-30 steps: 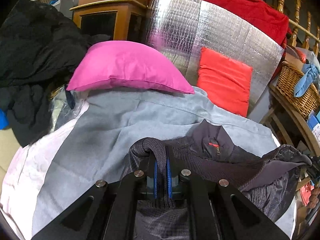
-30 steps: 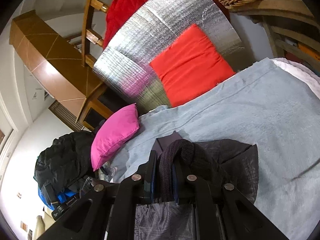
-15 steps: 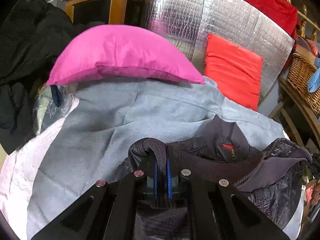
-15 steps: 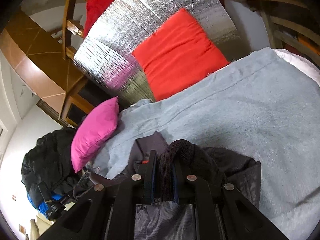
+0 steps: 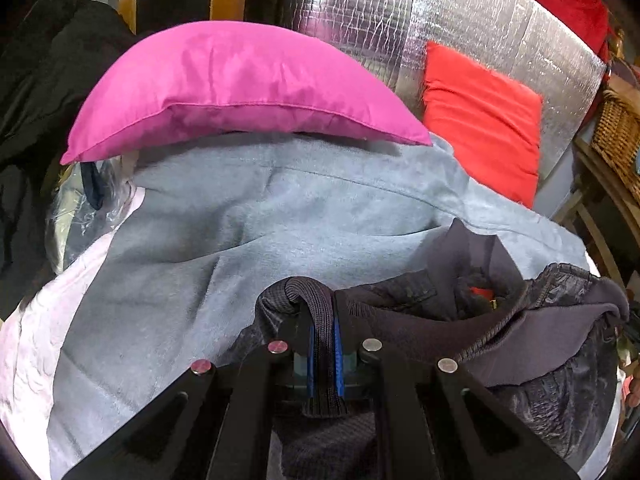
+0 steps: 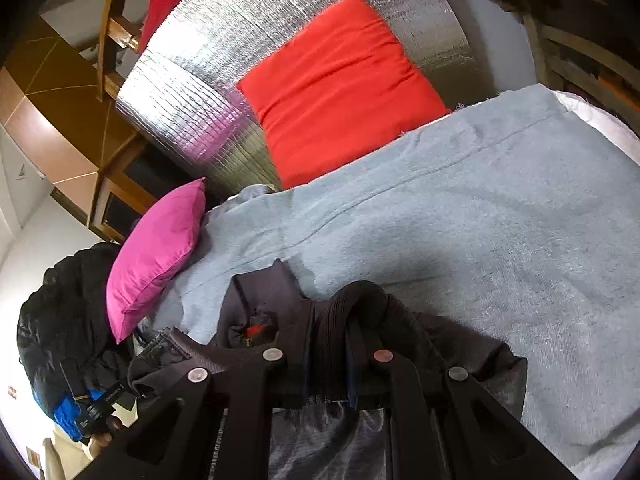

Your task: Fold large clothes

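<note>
A dark grey jacket [image 5: 500, 332] with a ribbed hem and a red zip tag lies bunched on a light blue blanket [image 5: 256, 232]. My left gripper [image 5: 323, 344] is shut on a fold of the jacket's ribbed band, at the garment's left end. In the right wrist view the same jacket [image 6: 460, 344] bulges under my right gripper [image 6: 329, 344], which is shut on another bunch of its ribbed edge. The collar [image 6: 256, 292] points up toward the pillows. The cloth below both grippers is hidden by the finger frames.
A pink pillow [image 5: 240, 88] and a red cushion [image 5: 480, 120] lean on a silver foil panel [image 5: 400, 12] at the bed's head. A black coat heap [image 5: 36, 92] lies left, a wicker basket [image 5: 620, 140] right. A hand [image 6: 102, 438] shows lower left.
Both grippers have moved forward and down toward the pillows, carrying the jacket's edge with them. The jacket now rests lower on the blanket. Both grips are unchanged.
</note>
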Demonstrator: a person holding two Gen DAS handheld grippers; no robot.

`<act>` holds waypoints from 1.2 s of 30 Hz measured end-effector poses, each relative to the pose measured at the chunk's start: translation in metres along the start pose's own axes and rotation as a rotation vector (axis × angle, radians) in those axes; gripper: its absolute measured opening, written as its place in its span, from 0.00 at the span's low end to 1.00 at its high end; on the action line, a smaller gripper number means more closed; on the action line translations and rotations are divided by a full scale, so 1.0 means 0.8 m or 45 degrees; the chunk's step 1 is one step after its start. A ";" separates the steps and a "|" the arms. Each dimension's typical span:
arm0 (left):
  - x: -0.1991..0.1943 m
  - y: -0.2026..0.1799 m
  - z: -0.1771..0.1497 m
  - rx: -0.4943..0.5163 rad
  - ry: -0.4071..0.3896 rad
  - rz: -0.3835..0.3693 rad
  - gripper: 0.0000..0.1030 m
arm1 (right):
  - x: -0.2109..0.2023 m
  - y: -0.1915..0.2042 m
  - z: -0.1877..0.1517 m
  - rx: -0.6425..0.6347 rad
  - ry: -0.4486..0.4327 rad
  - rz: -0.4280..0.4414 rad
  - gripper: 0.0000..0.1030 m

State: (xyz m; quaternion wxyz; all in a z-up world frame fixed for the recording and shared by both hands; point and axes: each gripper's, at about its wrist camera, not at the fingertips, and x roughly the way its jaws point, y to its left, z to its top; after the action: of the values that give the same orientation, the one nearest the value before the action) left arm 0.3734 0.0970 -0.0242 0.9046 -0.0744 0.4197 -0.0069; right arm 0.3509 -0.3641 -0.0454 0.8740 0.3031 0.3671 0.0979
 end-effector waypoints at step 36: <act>0.084 -0.016 0.015 -0.002 0.015 0.082 0.08 | 0.086 -0.034 0.027 0.051 0.011 -0.135 0.13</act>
State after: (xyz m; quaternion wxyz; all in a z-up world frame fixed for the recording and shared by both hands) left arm 0.4263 0.0805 -0.0658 0.9018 -0.0614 0.4273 0.0220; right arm 0.4134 -0.3688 -0.0903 0.8700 0.3003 0.3883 0.0454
